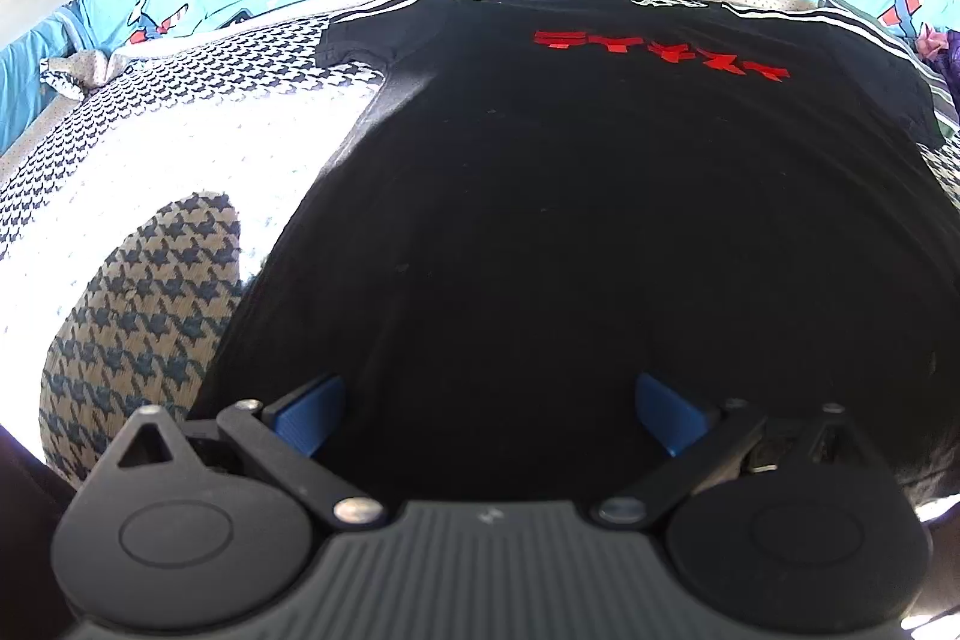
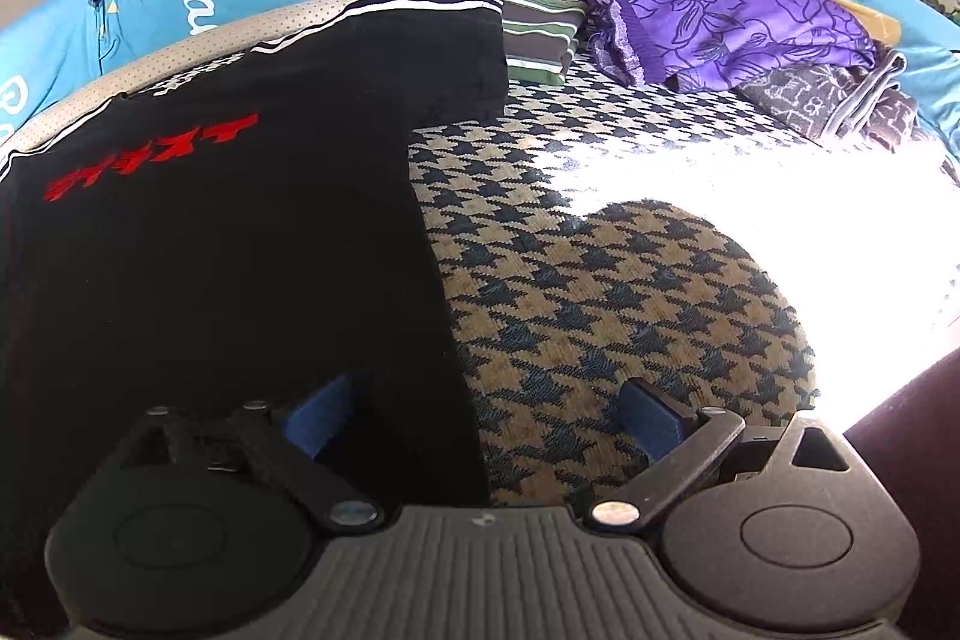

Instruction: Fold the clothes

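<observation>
Black T-shirt (image 1: 570,220) flat on checked cover (image 2: 600,292).
Left gripper (image 1: 489,418) and right gripper (image 2: 486,415): both jaws spread wide over shirt hem, gripping nothing.

Both grippers look alike: left gripper (image 1: 489,415) and right gripper (image 2: 483,418) each have blue finger pads (image 1: 309,421) on black linkage arms, silver pivot screws (image 1: 358,508) beside a ribbed grey centre plate (image 1: 480,550), and round black discs (image 2: 795,532) flanking that plate. Triangular cutout (image 1: 144,445) sits above the outer disc.
</observation>
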A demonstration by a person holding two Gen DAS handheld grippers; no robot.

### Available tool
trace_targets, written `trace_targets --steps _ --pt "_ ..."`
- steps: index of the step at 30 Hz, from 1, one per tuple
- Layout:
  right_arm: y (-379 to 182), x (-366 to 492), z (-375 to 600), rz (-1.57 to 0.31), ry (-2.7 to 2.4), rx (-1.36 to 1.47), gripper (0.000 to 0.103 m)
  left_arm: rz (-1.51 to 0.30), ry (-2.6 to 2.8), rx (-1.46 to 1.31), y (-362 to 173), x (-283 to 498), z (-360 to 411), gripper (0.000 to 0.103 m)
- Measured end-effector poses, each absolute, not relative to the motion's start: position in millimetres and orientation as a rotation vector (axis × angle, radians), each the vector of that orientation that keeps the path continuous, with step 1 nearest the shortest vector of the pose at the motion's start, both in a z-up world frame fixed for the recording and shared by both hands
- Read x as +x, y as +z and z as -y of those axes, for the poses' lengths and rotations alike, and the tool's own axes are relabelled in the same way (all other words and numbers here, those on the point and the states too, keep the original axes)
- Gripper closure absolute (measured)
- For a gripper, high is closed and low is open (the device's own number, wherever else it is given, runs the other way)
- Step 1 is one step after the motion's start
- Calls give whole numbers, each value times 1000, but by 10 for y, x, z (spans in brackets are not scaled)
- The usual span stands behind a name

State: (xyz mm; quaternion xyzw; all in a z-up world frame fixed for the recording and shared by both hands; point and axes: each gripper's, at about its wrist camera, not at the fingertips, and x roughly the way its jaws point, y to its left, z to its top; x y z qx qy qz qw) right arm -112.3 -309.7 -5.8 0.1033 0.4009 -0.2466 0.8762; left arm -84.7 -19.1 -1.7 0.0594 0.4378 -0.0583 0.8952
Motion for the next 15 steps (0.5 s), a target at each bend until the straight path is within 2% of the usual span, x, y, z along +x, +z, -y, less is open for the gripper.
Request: trace_targets --steps 15 --pt "65 -939 3016 -868 -427 194 6 -908 -140 142 194 -705 371 0"
